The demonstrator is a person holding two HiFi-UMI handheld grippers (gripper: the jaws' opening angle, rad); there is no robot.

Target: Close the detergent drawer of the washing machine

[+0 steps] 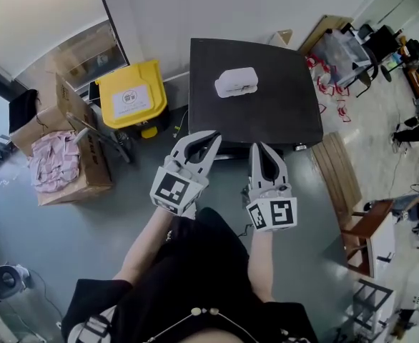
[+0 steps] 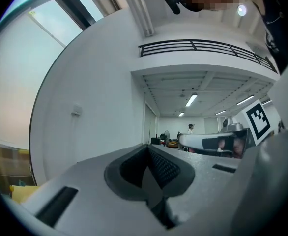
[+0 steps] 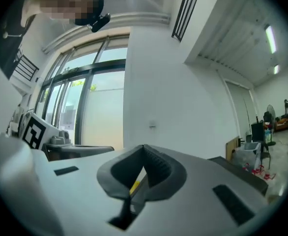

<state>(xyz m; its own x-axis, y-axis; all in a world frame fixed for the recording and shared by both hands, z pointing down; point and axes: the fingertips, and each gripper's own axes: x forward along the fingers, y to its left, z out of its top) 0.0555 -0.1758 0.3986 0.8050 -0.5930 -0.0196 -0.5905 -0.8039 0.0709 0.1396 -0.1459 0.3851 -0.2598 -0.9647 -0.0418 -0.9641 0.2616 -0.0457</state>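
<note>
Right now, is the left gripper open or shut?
Shut. In the left gripper view, the left gripper has its jaws pressed together at the tips, with nothing between them.

Both units same build: my left gripper [image 1: 214, 136] and right gripper [image 1: 258, 148] have light grey moulded shells, with dark ribbed pads [image 2: 166, 168] inside the jaws. Each has a cube [image 1: 174, 190] with black-on-white square markers at the end nearest my black top [image 1: 195, 277]. The top is short-sleeved, with white print [image 1: 91, 329] on its left sleeve and a thin cord [image 1: 195, 311] with pale beads across its chest.
</note>
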